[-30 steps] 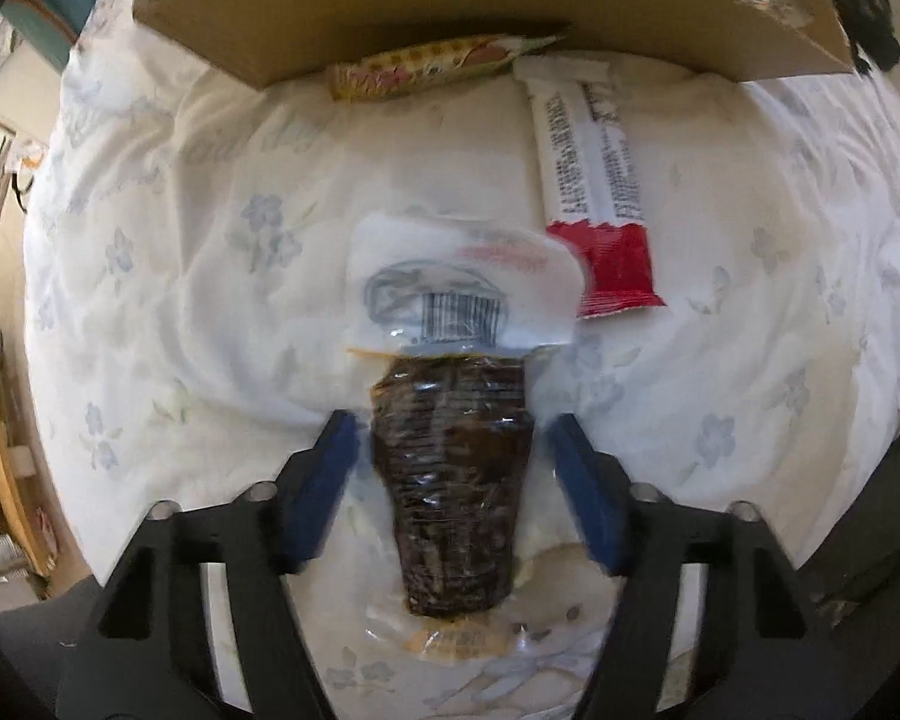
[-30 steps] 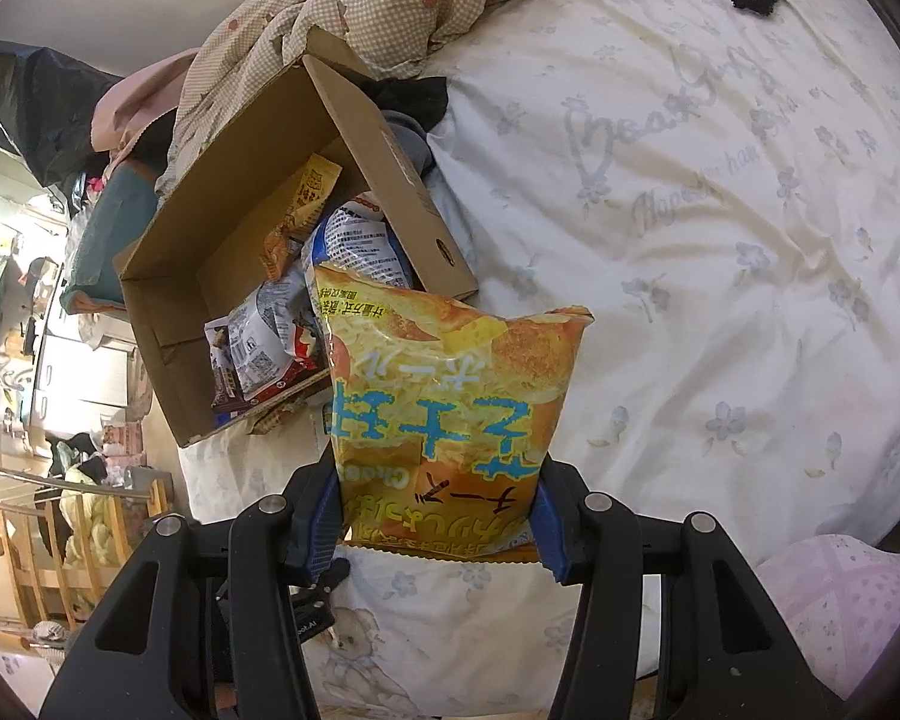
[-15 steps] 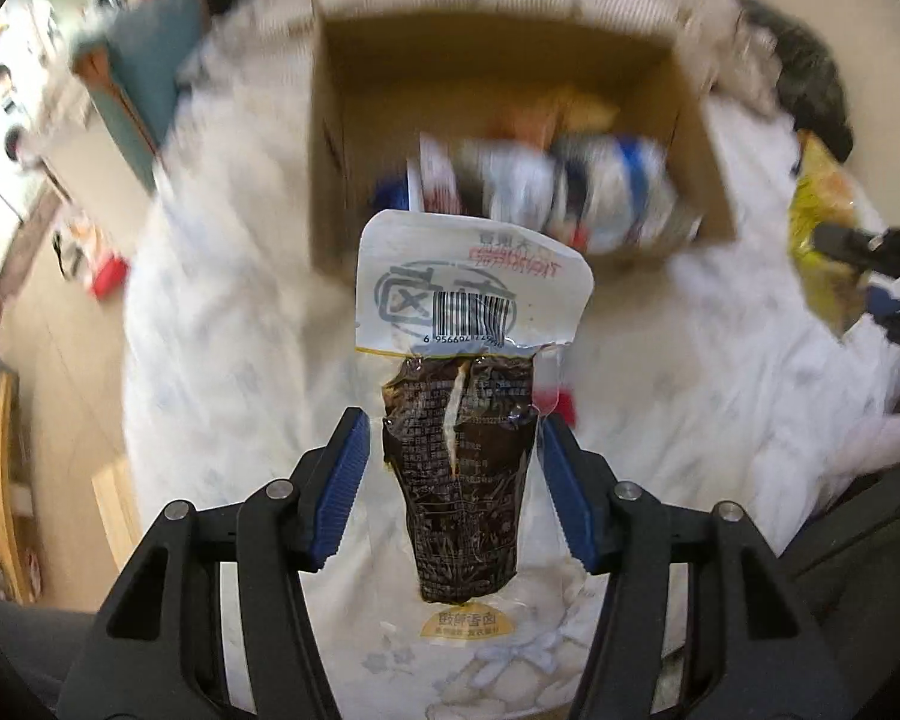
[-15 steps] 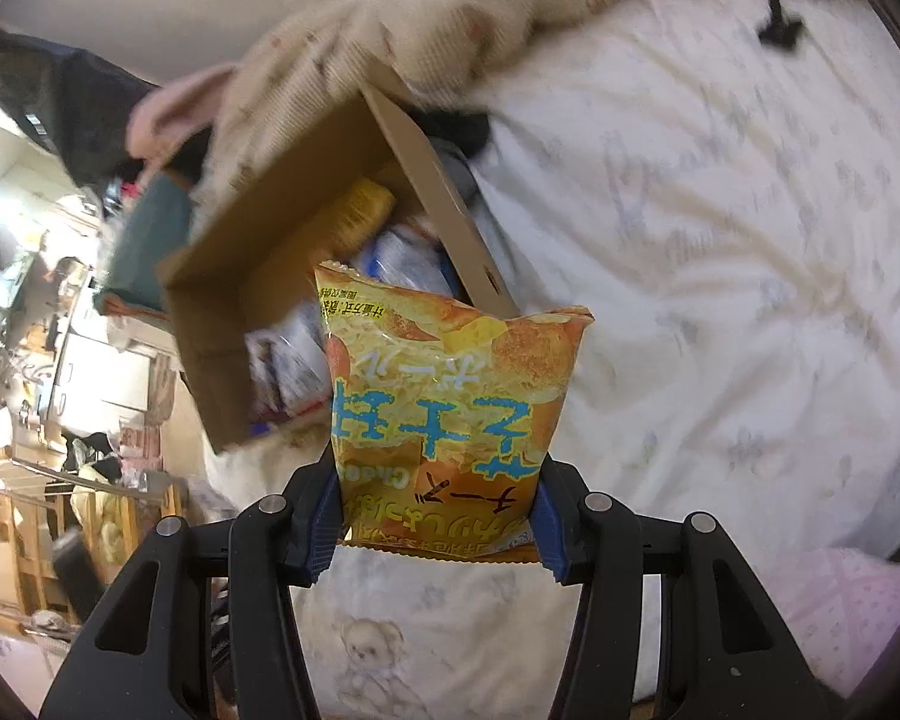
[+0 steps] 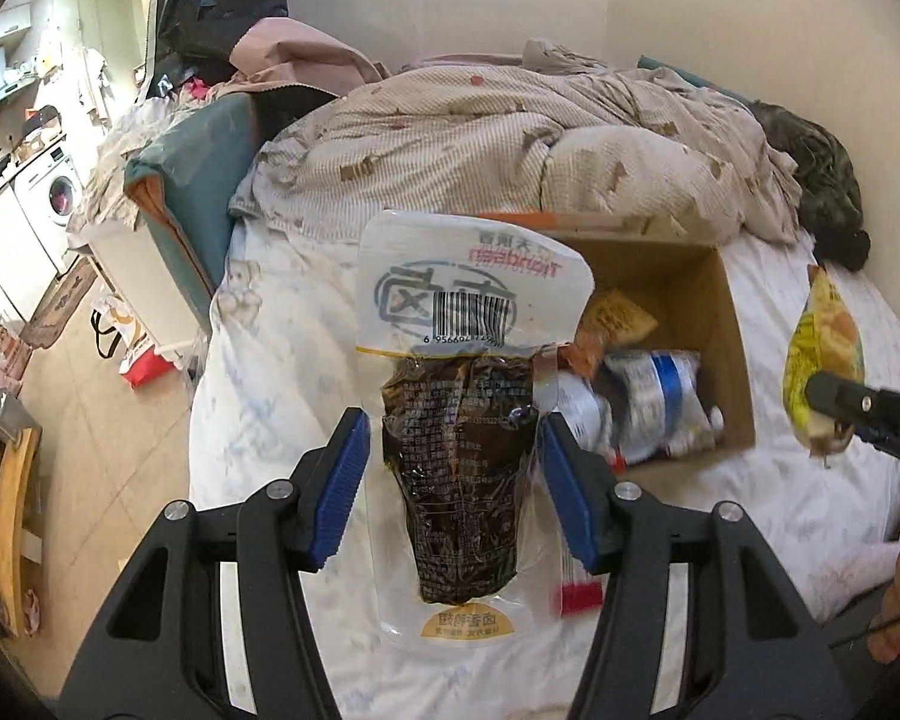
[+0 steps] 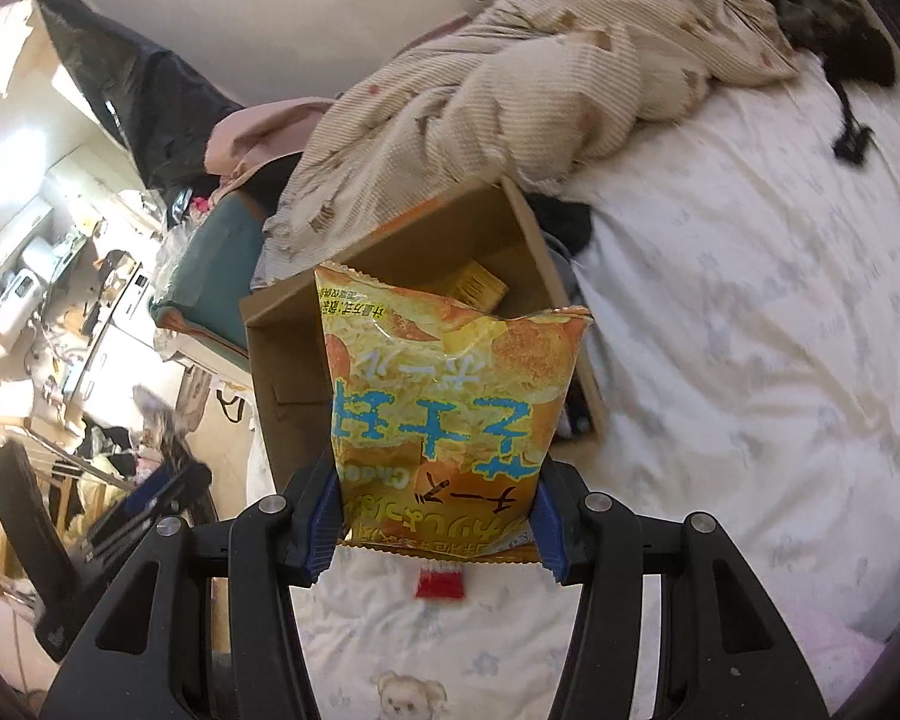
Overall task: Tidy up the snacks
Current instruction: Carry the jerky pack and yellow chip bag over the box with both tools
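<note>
Cardboard box (image 5: 723, 324), centre right on the bed (image 5: 258, 396), awaits two lifted snacks: left tongs (image 5: 453, 474) grip a dark vacuum pouch (image 5: 459, 450), right tongs (image 6: 438, 516) clamp an orange chip bag (image 6: 450, 414); next likely carrying both over the opening and releasing.

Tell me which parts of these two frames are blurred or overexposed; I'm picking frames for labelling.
Left wrist view: sharp on the dark snack pouch; fisheye bends the room edges; the red wrapper on the bed is smeared. Right wrist view: the yellow chip bag is crisp; the room at left is blown out and streaked.
</note>
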### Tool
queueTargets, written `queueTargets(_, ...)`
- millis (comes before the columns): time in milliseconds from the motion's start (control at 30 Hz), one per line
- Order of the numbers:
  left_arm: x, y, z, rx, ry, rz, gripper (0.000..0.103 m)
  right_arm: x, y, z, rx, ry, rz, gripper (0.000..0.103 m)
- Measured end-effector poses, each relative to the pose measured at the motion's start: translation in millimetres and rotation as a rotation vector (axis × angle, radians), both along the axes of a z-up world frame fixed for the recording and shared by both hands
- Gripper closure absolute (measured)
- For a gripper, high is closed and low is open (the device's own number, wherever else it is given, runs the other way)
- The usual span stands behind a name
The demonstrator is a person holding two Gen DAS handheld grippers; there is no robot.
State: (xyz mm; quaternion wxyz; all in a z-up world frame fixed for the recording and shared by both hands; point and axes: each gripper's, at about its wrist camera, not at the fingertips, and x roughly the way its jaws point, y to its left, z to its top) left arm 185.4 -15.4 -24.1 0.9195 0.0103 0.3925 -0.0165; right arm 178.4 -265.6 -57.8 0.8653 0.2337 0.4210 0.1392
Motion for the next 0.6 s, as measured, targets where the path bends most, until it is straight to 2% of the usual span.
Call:
queueTargets(267, 53.6, 1.7, -3.8, -0.040, 0.006, 0.010, 0.049, 42.2, 25.1, -4.6, -0.075, -0.005, 0.047, 0.048)
queueTargets(433, 68.2, 0.4, -15.4, -0.043, -0.012, 0.012, 0.049, 66.1, 33.9, -12.7, -0.088, 0.000, 0.071, 0.048)
queueTargets(600, 84.5, 2.1, -30.1, -0.045, 0.007, 0.022, 0.049, 88.8, 44.1, -21.0, -0.079, -0.002, 0.102, 0.048)
